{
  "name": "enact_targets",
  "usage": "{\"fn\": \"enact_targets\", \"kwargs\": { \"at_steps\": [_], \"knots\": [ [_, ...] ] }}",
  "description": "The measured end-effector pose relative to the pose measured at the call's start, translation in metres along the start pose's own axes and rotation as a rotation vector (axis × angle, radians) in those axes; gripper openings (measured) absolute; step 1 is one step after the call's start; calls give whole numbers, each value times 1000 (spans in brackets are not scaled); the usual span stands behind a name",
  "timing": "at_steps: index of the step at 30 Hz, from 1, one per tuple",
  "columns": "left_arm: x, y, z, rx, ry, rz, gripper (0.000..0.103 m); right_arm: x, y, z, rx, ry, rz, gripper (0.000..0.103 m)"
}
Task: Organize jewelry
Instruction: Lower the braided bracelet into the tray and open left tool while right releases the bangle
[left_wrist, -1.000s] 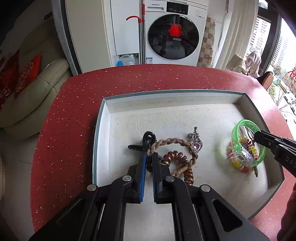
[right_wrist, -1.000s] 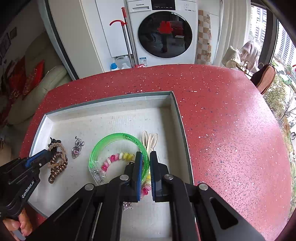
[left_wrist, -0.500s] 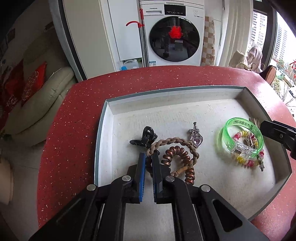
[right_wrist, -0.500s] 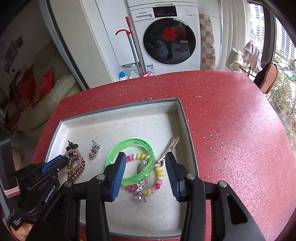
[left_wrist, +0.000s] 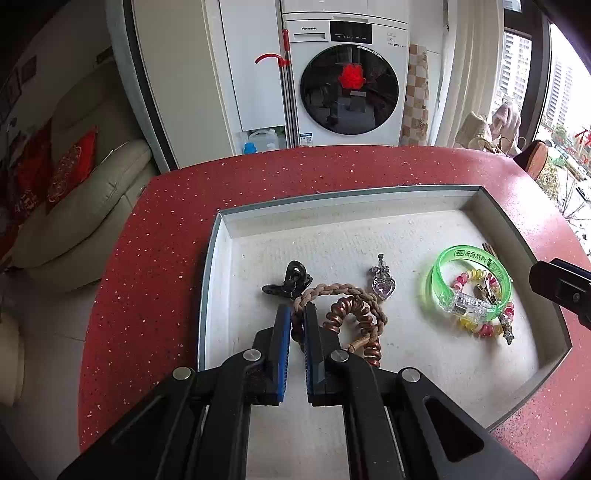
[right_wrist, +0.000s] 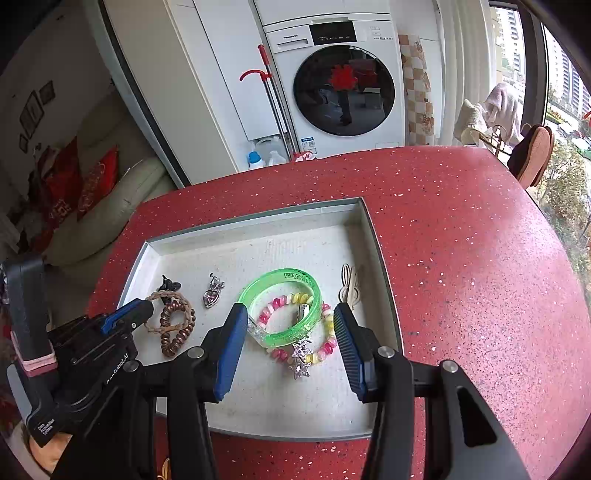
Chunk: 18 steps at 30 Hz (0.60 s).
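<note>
A grey tray (left_wrist: 216, 266) on the red table holds the jewelry. My left gripper (left_wrist: 296, 314) is shut on the braided brown bracelet (left_wrist: 343, 291), which lies with a copper coil band (left_wrist: 356, 314) next to a black hair clip (left_wrist: 291, 281) and a heart pendant (left_wrist: 383, 280). My right gripper (right_wrist: 290, 317) is open above the green bangle (right_wrist: 282, 306), the pink and yellow bead bracelet (right_wrist: 325, 345) and a star charm (right_wrist: 301, 360). The green bangle (left_wrist: 469, 284) also shows in the left wrist view.
The tray (right_wrist: 380, 258) sits on a red speckled table (right_wrist: 461, 258). Beige hair pins (right_wrist: 351, 284) lie by the tray's right wall. A washing machine (left_wrist: 349, 81) and a sofa (left_wrist: 85, 206) stand beyond the table.
My right gripper has opened, let go of the green bangle and pulled back. My left gripper has stayed shut on the braided bracelet and drawn back slightly.
</note>
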<state>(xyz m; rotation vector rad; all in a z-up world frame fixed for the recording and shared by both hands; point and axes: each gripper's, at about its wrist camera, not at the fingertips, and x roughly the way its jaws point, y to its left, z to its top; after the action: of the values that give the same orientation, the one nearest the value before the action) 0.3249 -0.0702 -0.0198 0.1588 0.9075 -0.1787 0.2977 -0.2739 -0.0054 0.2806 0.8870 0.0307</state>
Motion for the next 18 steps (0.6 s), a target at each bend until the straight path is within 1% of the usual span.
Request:
{"fn": "enact_targets", "kwargs": {
  "at_steps": [5, 8, 14, 18],
  "knots": [
    [-7, 3, 0, -13, -20, -5, 25, -6, 1, -3, 7, -6, 8, 52],
    [-10, 5, 2, -27, -32, -31, 25, -10, 2, -4, 8, -10, 10, 52],
    [-11, 12, 4, -66, -21, -63, 25, -13, 1, -6, 12, -10, 14, 53],
    [-13, 12, 4, -59, -24, -53, 25, -16, 1, -8, 9, -11, 15, 53]
  ]
}}
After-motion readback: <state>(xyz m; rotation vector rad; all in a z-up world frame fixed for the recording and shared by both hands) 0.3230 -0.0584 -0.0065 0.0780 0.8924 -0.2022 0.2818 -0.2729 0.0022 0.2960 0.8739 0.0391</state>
